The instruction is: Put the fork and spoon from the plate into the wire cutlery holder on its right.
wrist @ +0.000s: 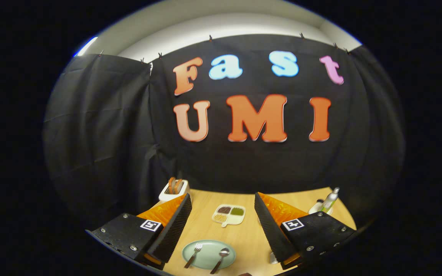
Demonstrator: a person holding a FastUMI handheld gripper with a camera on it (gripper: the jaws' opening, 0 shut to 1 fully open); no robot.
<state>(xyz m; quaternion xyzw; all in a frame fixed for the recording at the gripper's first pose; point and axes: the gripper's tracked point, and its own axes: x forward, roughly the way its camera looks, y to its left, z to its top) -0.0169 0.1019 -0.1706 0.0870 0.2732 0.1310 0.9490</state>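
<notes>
Gripper view — fork point(193, 255), spoon point(220, 260) parallel, heads up

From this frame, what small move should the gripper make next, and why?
Probably lower the gripper toward the plate and line it up over the fork. Its fingers stand wide apart and hold nothing, well above the table. The fork and the spoon both lie on the plate, between the fingers, so neither has been picked up yet.

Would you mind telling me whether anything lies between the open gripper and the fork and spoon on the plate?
Nothing visible does. The gripper is open, and the fork and spoon lie uncovered on the plate between its fingers.
</notes>
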